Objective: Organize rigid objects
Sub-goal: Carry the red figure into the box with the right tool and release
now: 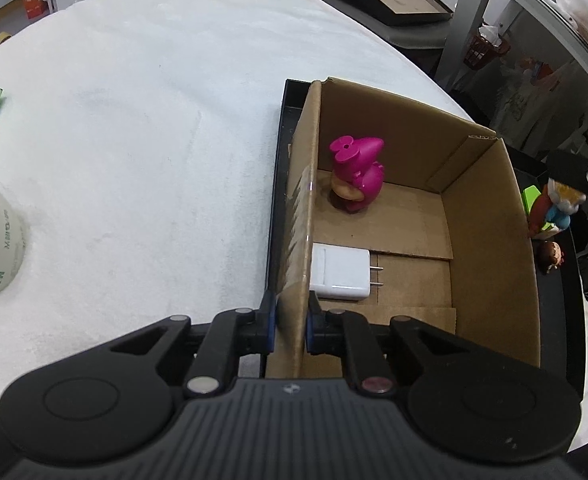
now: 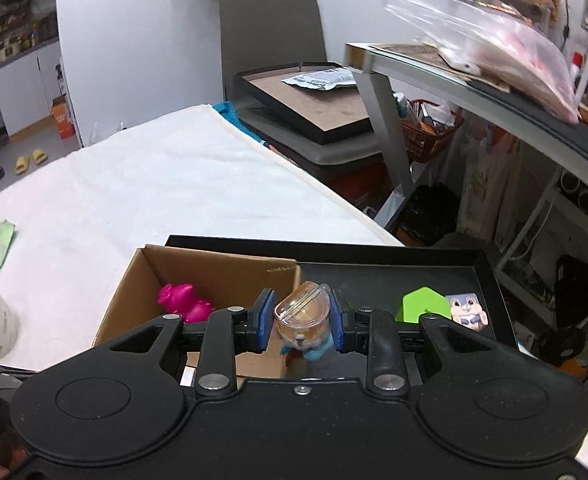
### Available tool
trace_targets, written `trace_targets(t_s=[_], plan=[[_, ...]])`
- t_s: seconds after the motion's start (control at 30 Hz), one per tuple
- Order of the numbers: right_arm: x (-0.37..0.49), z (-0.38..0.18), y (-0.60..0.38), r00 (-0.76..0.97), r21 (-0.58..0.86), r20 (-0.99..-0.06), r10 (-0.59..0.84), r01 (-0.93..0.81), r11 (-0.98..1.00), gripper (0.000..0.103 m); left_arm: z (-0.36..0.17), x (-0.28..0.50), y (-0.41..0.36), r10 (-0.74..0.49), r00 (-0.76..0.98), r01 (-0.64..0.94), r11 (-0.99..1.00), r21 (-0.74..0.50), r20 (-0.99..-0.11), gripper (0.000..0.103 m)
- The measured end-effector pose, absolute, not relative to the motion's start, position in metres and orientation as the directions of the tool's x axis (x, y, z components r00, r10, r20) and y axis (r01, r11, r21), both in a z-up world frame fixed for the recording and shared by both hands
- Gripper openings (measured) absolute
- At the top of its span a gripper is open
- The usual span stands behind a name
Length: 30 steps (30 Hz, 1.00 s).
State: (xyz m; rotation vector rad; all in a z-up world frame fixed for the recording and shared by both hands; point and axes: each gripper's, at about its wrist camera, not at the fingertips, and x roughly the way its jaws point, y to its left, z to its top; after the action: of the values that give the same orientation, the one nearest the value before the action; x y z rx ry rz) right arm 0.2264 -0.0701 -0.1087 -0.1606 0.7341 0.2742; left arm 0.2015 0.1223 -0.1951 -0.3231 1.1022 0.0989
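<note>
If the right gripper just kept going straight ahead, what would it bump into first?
Probably the black tray: the right gripper, shut on a small figurine, hangs just past the cardboard box. Depth is unclear.

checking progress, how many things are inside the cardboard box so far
2: a pink figurine standing by the far left corner of the cardboard box, and a white charger lying against the left wall. The near corner is hidden.

Right gripper [image 2: 302, 322] clamps toy figure [image 2: 304, 320] beside cardboard box [image 2: 213, 268].
</note>
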Motion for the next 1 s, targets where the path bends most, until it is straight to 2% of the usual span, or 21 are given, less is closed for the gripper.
trace_targets(t_s=[0.53, 0.57, 0.6, 0.67, 0.73, 1.0], plan=[[0.232, -0.098, -0.020, 0.723, -0.084, -0.659, 0.209, -0.346, 0.934, 0.029, -0.197, 0.198, 0.132, -0.126, 0.462, -0.222, 0.942, -0.252, -0.878, 0.015], [0.234, -0.097, -0.017, 0.726, -0.087, -0.655, 0.211, -0.350, 0.933, 0.038, -0.197, 0.197, 0.132, -0.128, 0.463, -0.220, 0.942, -0.253, -0.877, 0.017], [0.235, -0.096, -0.015, 0.731, -0.095, -0.651, 0.206, -0.347, 0.933, 0.058, -0.196, 0.197, 0.132, -0.135, 0.467, -0.215, 0.941, -0.260, -0.874, 0.017], [0.234, -0.093, -0.014, 0.753, -0.121, -0.630, 0.190, -0.337, 0.934, 0.073, -0.195, 0.196, 0.132, -0.131, 0.471, -0.211, 0.943, -0.256, -0.873, 0.017], [0.231, -0.090, -0.016, 0.772, -0.144, -0.609, 0.184, -0.335, 0.931, 0.073, -0.195, 0.196, 0.132, -0.128, 0.471, -0.213, 0.944, -0.253, -0.873, 0.017], [0.223, -0.100, -0.045, 0.751, -0.141, -0.643, 0.151, -0.310, 0.940, 0.074, -0.193, 0.195, 0.129, -0.110, 0.467, -0.217, 0.948, -0.234, -0.878, 0.017]])
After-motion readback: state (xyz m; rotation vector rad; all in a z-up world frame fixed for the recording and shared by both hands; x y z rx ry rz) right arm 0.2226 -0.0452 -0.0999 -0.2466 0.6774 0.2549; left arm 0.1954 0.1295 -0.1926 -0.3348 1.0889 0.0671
